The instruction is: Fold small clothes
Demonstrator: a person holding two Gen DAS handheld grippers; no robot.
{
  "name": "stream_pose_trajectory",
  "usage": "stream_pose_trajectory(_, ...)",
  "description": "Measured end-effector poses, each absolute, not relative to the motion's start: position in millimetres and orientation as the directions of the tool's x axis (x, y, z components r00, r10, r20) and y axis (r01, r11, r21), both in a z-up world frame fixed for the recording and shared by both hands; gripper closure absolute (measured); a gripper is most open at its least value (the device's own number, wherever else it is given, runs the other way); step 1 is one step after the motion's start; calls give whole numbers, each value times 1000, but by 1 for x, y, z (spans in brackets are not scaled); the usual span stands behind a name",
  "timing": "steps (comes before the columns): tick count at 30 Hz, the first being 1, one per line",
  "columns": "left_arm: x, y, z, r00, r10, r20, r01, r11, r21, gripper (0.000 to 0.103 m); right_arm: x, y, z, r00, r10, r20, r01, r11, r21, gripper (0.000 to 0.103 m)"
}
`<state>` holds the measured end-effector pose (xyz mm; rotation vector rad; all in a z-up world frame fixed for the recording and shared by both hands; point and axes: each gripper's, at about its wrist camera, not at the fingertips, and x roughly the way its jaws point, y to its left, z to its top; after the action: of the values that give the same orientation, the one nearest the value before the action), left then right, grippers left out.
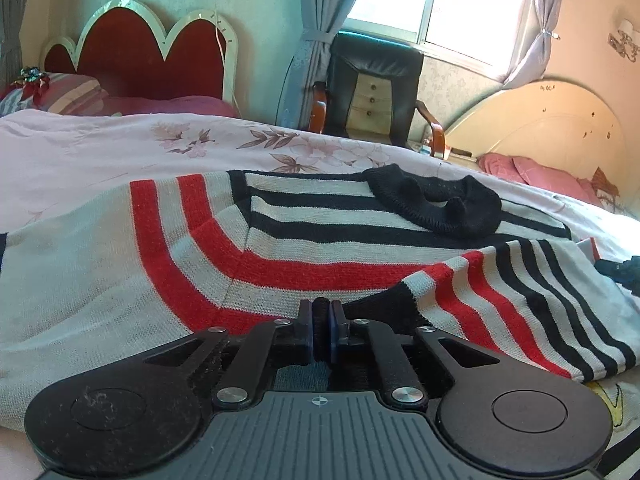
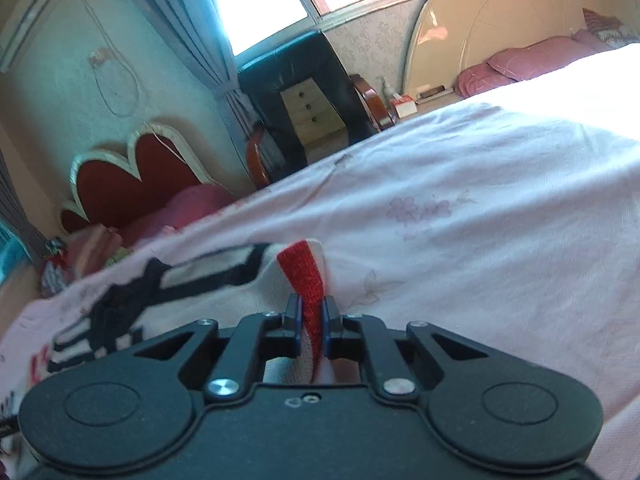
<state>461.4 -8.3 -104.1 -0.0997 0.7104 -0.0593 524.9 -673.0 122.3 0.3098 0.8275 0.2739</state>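
Folding the striped sweater (image 1: 304,240) spread on the bed (image 1: 100,148): left tongs (image 1: 321,330) pinch its black cuff, right tongs (image 2: 312,326) clamp a red-striped edge (image 2: 306,276). Lift both evenly, keep tension, lay edges square.

Bed (image 1: 80,152) under pale pink floral sheet; striped knit sweater (image 1: 320,240) spread flat across it, black collar toward one o'clock.

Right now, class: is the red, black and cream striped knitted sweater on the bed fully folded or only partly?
Partly folded: the striped knitted sweater has one sleeve laid across its body, with the collar exposed.
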Motion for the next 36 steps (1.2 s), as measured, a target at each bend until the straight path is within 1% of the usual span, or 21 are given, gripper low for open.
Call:
stream_pose_trajectory(3,463,-11,-101,749,-84,-658,44,996,-77,96,521,-664,133,668,313,-676,-130,943,307,88)
stream_pose_trajectory(5,463,-9,-101,748,-90,-658,45,995,-84,96,520,-659,145,718,294,-631,-153,951,268,88)
stream_pose_trajectory(7,462,-9,-102,749,-89,-656,36,995,-94,96,527,-652,150,723,312,-616,-192,948,255,93)
stream_pose_trajectory(8,462,-8,-102,750,-88,-655,30,995,-99,96,533,-648,149,709,321,-627,-211,946,245,96)
stream_pose_trajectory(9,462,-8,-102,751,-88,-655,24,994,-106,96,542,-642,142,679,298,-671,-211,955,210,103)
stream_pose_trajectory(10,461,-7,-103,751,-89,-654,20,994,-112,96,549,-640,132,643,257,-722,-193,966,172,103)
stream_pose_trajectory(14,461,-7,-103,750,-91,-656,25,994,-109,95,540,-646,133,650,268,-711,-168,963,209,103)
stream_pose_trajectory(16,461,-7,-103,748,-94,-658,31,994,-106,95,524,-644,145,671,272,-689,-185,962,200,89)
stream_pose_trajectory(19,461,-7,-103,750,-94,-655,29,994,-110,95,490,-640,159,689,294,-662,-230,955,185,89)
stream_pose_trajectory(21,462,-9,-103,750,-89,-655,25,994,-107,95,483,-631,147,647,257,-718,-246,962,123,92)
stream_pose_trajectory(23,461,-10,-101,750,-86,-656,30,995,-95,95,478,-631,144,664,247,-706,-242,964,110,92)
stream_pose_trajectory(24,460,-10,-99,752,-78,-654,27,996,-88,84,478,-631,149,661,246,-709,-227,966,123,89)
stream_pose_trajectory(25,457,-9,-95,757,-58,-650,11,997,-77,44,477,-632,154,664,255,-703,-218,965,144,86)
stream_pose_trajectory(26,451,-7,-91,770,-30,-637,-11,998,-61,21,475,-632,159,673,264,-691,-215,964,159,85)
stream_pose_trajectory(27,440,-2,-85,801,-18,-599,-18,998,-55,6,470,-632,165,685,273,-675,-219,961,167,84)
stream_pose_trajectory(28,427,8,-79,824,-42,-565,0,997,-75,7,465,-632,169,692,278,-666,-222,960,170,83)
stream_pose_trajectory(29,416,20,-75,826,-58,-561,3,995,-99,9,460,-633,172,696,282,-661,-222,959,175,83)
stream_pose_trajectory(31,393,51,-70,820,-21,-572,-60,991,-123,26,451,-638,174,692,299,-657,-206,954,217,83)
stream_pose_trajectory(33,368,94,-71,813,31,-581,-160,972,-172,34,440,-642,176,689,293,-662,-177,955,238,83)
stream_pose_trajectory(35,340,150,-75,800,116,-589,-314,917,-247,36,429,-645,178,692,282,-665,-158,957,242,83)
stream_pose_trajectory(36,326,177,-79,791,159,-590,-388,876,-285,40,422,-647,180,694,273,-667,-143,959,243,83)
